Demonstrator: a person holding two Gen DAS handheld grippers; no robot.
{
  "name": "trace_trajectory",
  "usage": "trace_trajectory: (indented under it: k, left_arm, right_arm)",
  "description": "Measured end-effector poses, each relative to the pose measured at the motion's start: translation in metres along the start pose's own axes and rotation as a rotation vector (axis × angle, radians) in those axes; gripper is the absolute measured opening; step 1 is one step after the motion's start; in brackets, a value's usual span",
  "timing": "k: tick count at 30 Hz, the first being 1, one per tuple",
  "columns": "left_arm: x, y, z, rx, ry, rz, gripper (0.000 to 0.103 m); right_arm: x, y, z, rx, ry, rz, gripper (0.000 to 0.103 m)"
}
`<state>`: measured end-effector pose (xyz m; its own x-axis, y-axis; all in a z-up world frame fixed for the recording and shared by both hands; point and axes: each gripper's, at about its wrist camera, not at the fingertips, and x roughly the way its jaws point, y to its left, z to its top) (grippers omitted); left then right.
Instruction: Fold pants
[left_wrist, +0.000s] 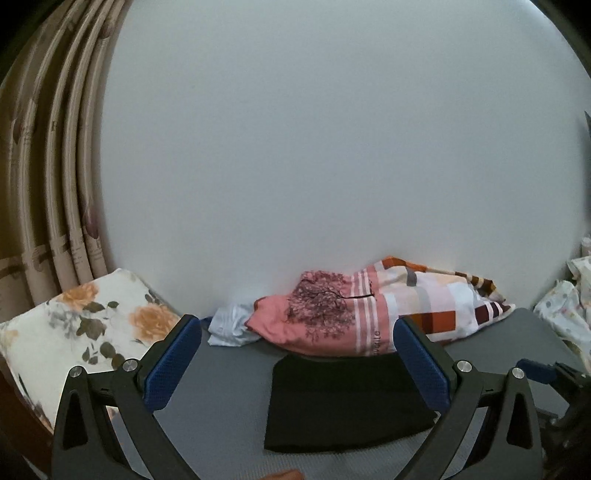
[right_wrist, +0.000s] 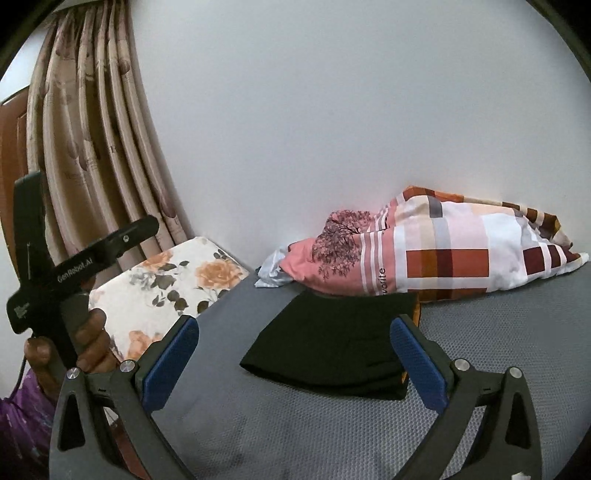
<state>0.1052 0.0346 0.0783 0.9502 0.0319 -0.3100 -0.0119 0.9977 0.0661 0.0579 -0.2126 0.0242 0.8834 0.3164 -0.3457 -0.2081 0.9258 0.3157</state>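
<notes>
hovering wide open and empty, the left tool (left_wrist: 297, 363) and right tool (right_wrist: 293, 363) face the folded black pants (left_wrist: 347, 406), which lie flat on the grey bed (right_wrist: 498, 332); at twelve o'clock, touching them, the pink patchwork pillow (right_wrist: 424, 251).

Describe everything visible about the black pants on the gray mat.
The black pants are folded into a compact, roughly rectangular bundle of plain, dark, matte cloth with no visible print. They lie flat on the gray textured mat, their far edge against or slightly under the pink and checked pillow. A sliver of orange shows along their right edge. Neither gripper touches them: the left gripper and right gripper both stand open, with nothing between the blue pads.
</notes>
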Motion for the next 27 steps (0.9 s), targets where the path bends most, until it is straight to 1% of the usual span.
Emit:
trace_trajectory:
  k: [6, 11, 16, 19, 23, 27]
  left_arm:
    - [0.0, -0.007, -0.006, 0.007, 0.032, -0.02, 0.103]
    - [0.009, -0.007, -0.014, -0.006, 0.064, -0.035, 0.103]
    - [0.021, -0.007, -0.021, -0.006, 0.098, -0.034, 0.103]
    - [0.03, -0.005, -0.028, -0.013, 0.13, -0.046, 0.103]
    - [0.042, -0.005, -0.037, -0.014, 0.144, -0.023, 0.103]
    - [0.052, -0.003, -0.045, -0.02, 0.169, -0.02, 0.103]
  right_arm:
    - [-0.003, 0.001, -0.005, 0.002, 0.008, -0.002, 0.103]
    - [-0.002, -0.001, -0.007, 0.015, 0.009, -0.001, 0.103]
    - [0.0, 0.0, -0.009, 0.014, 0.016, 0.003, 0.103]
    - [0.003, 0.0, -0.011, 0.012, 0.026, 0.003, 0.103]
    - [0.01, -0.002, -0.015, 0.02, 0.044, 0.005, 0.103]
    - [0.018, -0.005, -0.018, 0.028, 0.066, 0.01, 0.103]
